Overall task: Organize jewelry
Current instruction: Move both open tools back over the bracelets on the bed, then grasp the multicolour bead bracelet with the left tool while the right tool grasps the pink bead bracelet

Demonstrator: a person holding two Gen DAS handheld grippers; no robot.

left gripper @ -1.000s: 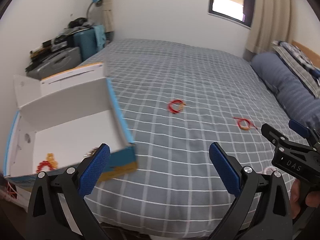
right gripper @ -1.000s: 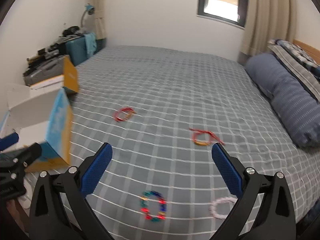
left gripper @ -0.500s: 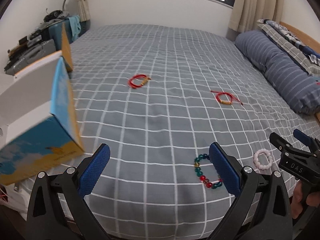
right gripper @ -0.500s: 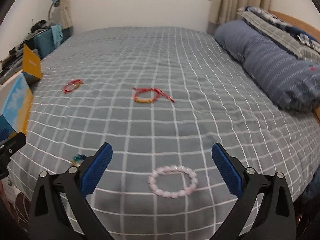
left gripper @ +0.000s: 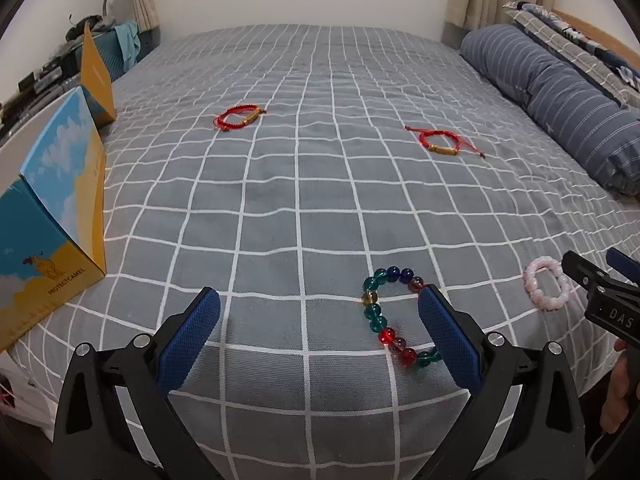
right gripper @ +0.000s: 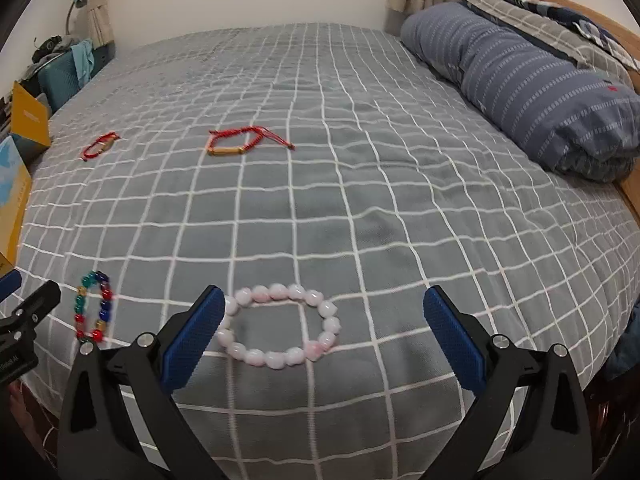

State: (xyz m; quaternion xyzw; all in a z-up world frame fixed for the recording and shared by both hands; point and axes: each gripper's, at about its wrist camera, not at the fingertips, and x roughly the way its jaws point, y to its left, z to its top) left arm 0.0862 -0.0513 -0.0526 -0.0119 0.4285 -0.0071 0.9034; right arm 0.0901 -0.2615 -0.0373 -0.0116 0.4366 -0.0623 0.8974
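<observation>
Four bracelets lie loose on the grey white-checked bed cover (left gripper: 304, 184), none held. Both tongs gape wide and empty. Using the cover's near edge as landmark: the left tongs (left gripper: 320, 334) hover just over that edge, the multicoloured glass-bead bracelet (left gripper: 394, 314) just inside it, partly behind the right-hand blue pad. The right tongs (right gripper: 320, 334) hang over the same edge, the pale pink round-bead bracelet (right gripper: 280, 330) just inside it, nearer their left pad. Well back from the edge lie a red cord bracelet with gold tube (left gripper: 440, 142) and a second red cord bracelet (left gripper: 240, 116). The blue-and-yellow printed cardboard box (left gripper: 56, 232) stands at the edge's left end.

Step, as I judge it: lining up for a pick, likely pink beads. Next move calls for centring on the ring, dropping low, and pinching one bead strand. Nearby beads sit close to the drop-off, so a nudge could roll them off. Plenty of open cover in the middle; the striped blue bolster (right gripper: 532, 84) closes the far right.
</observation>
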